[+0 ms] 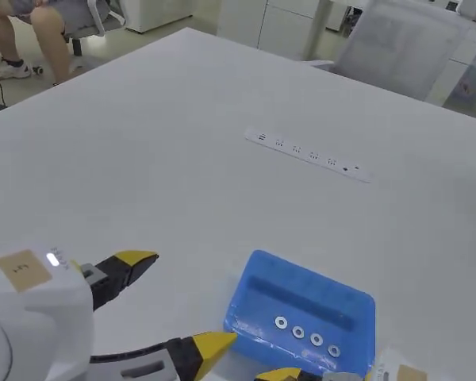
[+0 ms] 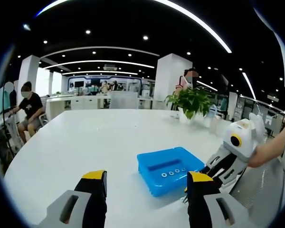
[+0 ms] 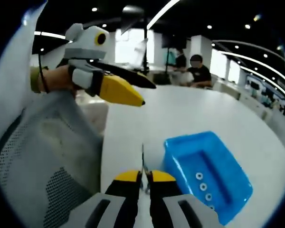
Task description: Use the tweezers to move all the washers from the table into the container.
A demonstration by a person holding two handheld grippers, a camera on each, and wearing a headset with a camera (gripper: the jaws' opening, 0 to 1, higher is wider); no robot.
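Note:
A blue container [image 1: 345,302] sits near the table's front edge with several washers [image 1: 298,332] in a row inside it. My right gripper [image 3: 143,175] is shut on the thin tweezers [image 3: 142,159], which point forward just left of the container [image 3: 228,164]; the washers [image 3: 203,185] lie on its floor. This gripper's yellow tip [image 1: 279,371] peeks in at the bottom, just in front of the container. My left gripper [image 1: 186,299] is open and holds nothing, left of the container. From its own view [image 2: 147,178] the container [image 2: 154,161] lies just ahead.
A white power strip [image 1: 309,155] lies on the white table [image 1: 143,159] beyond the container. A grey chair [image 1: 404,48] stands at the far edge and a seated person [image 1: 40,32] at the far left. A potted plant [image 2: 190,102] stands on the table's far side.

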